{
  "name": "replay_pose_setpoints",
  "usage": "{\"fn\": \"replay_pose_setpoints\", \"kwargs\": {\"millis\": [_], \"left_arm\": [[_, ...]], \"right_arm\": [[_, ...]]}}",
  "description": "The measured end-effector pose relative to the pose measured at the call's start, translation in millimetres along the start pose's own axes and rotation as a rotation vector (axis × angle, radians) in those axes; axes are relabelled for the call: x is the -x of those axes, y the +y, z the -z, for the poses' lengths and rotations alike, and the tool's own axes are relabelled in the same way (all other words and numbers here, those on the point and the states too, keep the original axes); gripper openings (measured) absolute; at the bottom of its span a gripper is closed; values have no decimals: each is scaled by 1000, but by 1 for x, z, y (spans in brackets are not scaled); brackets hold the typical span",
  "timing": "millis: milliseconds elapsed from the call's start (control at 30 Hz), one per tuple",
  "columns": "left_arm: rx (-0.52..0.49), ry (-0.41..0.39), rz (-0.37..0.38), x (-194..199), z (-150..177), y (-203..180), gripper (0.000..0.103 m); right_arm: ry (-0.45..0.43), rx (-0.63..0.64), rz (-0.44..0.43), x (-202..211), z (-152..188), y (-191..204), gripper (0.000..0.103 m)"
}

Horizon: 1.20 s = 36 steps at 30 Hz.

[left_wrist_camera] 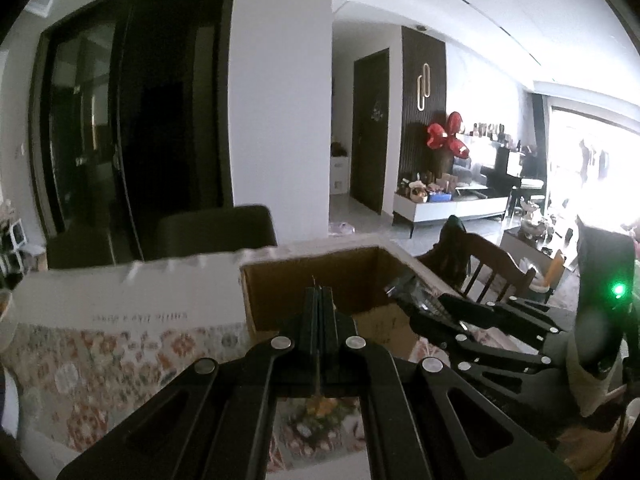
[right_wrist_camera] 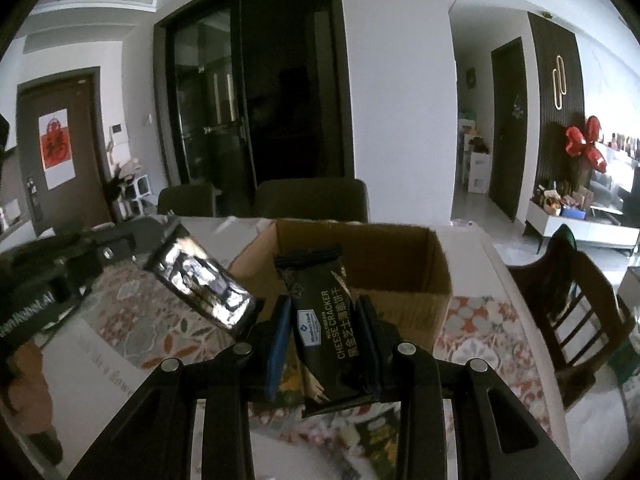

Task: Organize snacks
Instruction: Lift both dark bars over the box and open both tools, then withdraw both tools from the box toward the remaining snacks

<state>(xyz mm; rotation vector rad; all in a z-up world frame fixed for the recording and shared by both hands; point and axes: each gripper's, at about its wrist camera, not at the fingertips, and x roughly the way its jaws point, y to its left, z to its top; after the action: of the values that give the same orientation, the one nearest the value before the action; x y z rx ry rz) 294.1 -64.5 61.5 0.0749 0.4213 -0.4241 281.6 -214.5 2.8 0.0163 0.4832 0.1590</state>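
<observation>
An open cardboard box (right_wrist_camera: 400,276) stands on the patterned tablecloth; it also shows in the left wrist view (left_wrist_camera: 312,280). My right gripper (right_wrist_camera: 326,312) is shut on a black cheese cracker packet (right_wrist_camera: 324,332) and holds it upright in front of the box. My left gripper (left_wrist_camera: 319,300) is shut on the thin edge of a shiny dark snack packet (right_wrist_camera: 200,280), which hangs to the left of the box in the right wrist view. In the left wrist view only a thin sliver shows between the fingers. The right gripper (left_wrist_camera: 416,304) with its packet is seen at the box's right side.
Two dark chair backs (right_wrist_camera: 312,200) stand behind the table. A wooden chair (right_wrist_camera: 576,300) is at the right. A white card with printed text (left_wrist_camera: 132,304) lies left of the box. The tablecloth (left_wrist_camera: 100,368) covers the table.
</observation>
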Motion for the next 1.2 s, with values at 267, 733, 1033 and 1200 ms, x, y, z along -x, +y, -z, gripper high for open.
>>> {"fn": "replay_pose_setpoints", "kwargs": {"millis": [267,733,1033,1200], "left_arm": [[-12,-6,-14,-39,-38,6,2],[32,156,1,-134,-45,14,3],[35,198,-55,-138,-27,20,49],[34,203,-126,-112,-10,23,67]], "right_arm": [[0,-4,-2,-28,-32,-19,34],[91,-28,0,-97,-53,-55,34],[109,-36,49,-106,-47,-62,54],[93,-17,64,-84,-39,-47,54]]}}
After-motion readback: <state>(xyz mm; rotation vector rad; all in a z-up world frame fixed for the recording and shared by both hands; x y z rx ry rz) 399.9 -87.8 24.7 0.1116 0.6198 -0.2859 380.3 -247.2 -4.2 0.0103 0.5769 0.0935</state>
